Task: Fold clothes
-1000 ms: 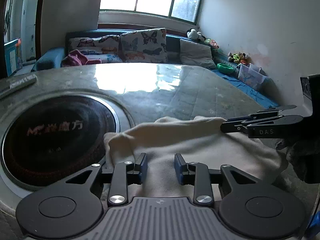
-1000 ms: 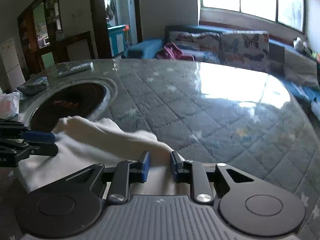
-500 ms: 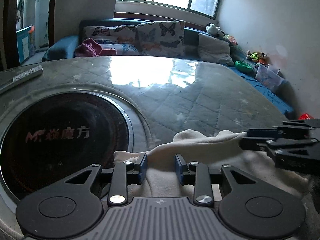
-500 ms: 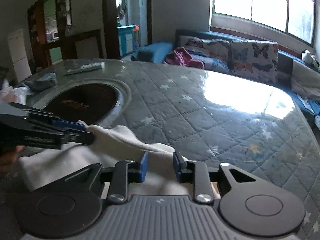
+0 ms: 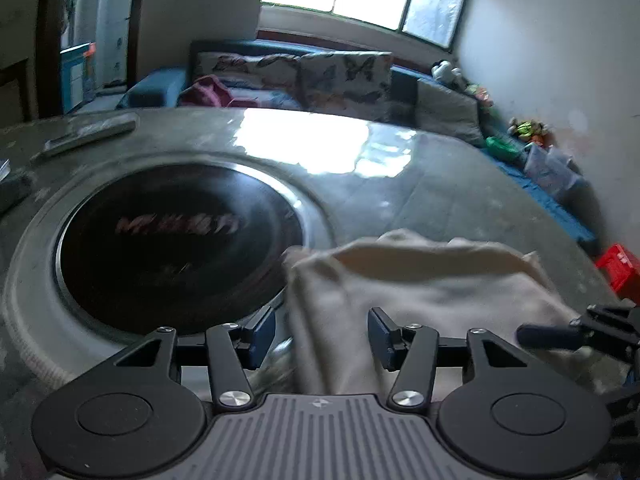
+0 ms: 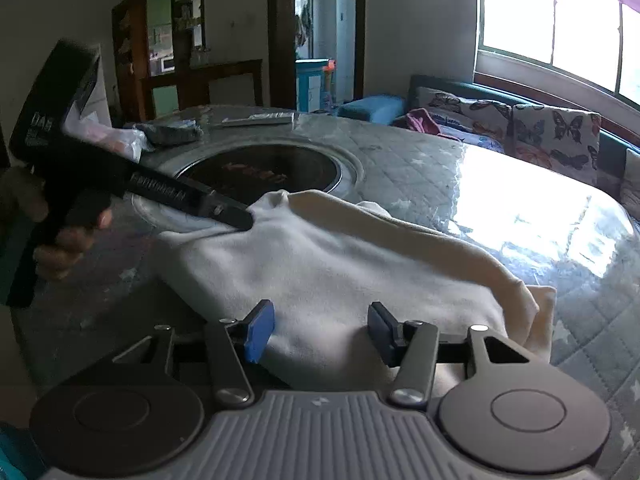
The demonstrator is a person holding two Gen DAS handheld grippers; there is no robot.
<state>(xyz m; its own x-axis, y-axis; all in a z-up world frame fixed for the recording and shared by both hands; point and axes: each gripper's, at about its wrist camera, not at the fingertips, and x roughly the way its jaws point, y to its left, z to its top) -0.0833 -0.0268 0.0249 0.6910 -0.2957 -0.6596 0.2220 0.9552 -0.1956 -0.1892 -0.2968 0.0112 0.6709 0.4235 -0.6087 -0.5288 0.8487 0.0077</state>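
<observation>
Soft cream fleecy cloth [image 6: 320,264] lies bunched mid-frame on the quilted, glossy table [image 6: 460,168]; left gripper [image 5: 321,336] and right gripper [image 6: 321,330] both released, jaws spread.

Your cloth [image 6: 320,264] is lying folded in a cream-white bundle on the quilted surface [image 6: 420,168], just beside the dark round inset [image 6: 264,172]. Its far edge is bulging up in a thick roll, and one corner [image 6: 540,312] is sticking out at the right.
</observation>
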